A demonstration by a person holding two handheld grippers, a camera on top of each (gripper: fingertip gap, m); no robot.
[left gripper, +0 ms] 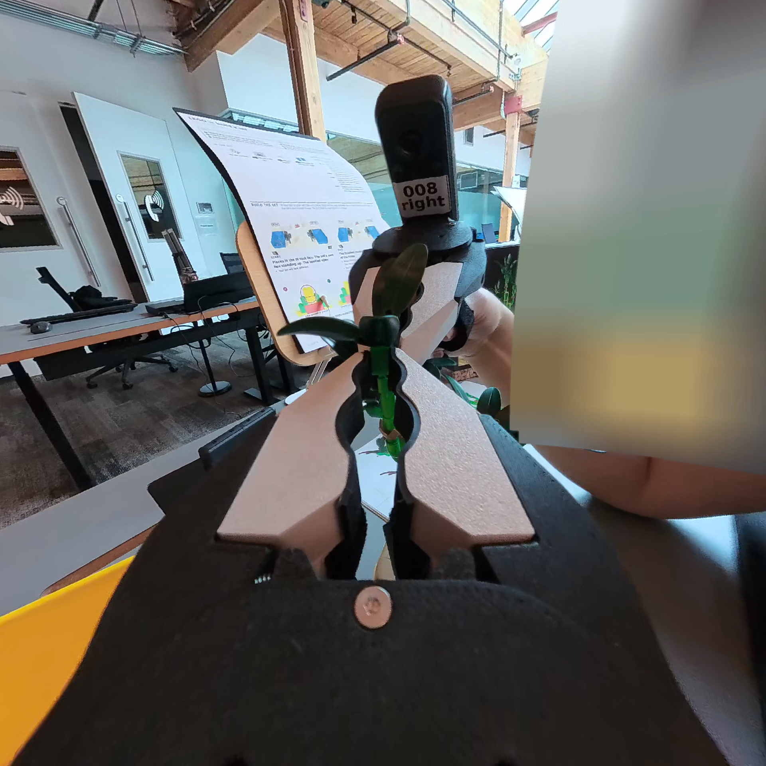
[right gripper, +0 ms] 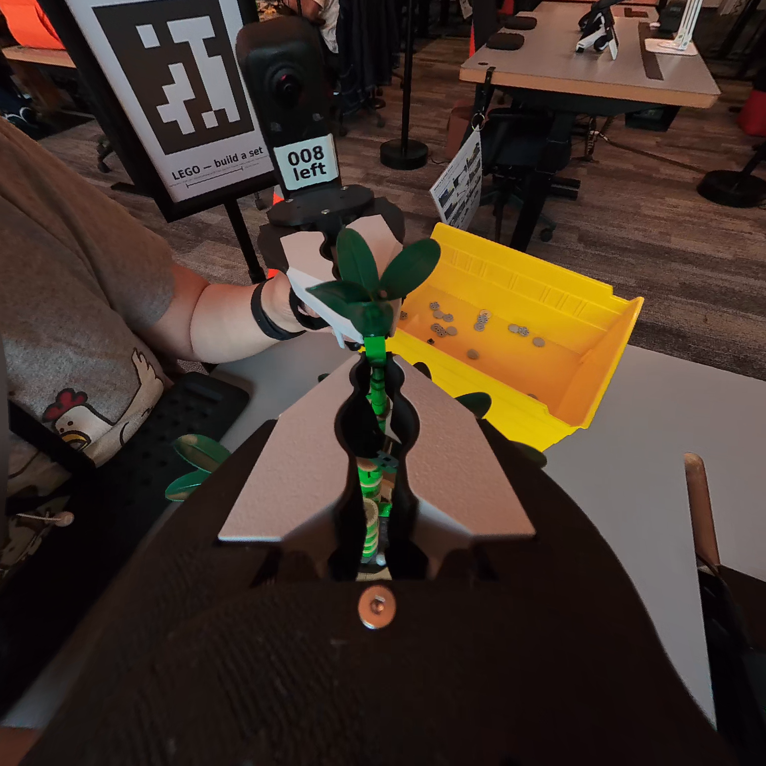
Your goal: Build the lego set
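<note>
A Lego plant has a bright green segmented stem (left gripper: 383, 389) topped by dark green leaves (left gripper: 398, 277). My left gripper (left gripper: 378, 352) is shut on the stem just below the leaves. My right gripper (right gripper: 375, 360) is also shut on the stem (right gripper: 375, 346), with the leaves (right gripper: 408, 269) just past its tips. The two grippers face each other tip to tip; the right gripper (left gripper: 393, 327) shows behind the leaves in the left wrist view, and the left gripper (right gripper: 352, 327) behind them in the right wrist view. More green and tan stacked pieces (right gripper: 369, 485) show below, through the right gripper's gap.
A yellow bin (right gripper: 580, 373) on the grey table (right gripper: 642, 435) holds several small grey round pieces (right gripper: 481, 323). Loose dark leaves (right gripper: 199, 452) lie at the left. An instruction sheet (left gripper: 298, 207) stands on a wooden stand behind. A person's arm (right gripper: 224, 315) reaches in from the left. Only a small space, under 4 cm, lies between the two pairs of fingers.
</note>
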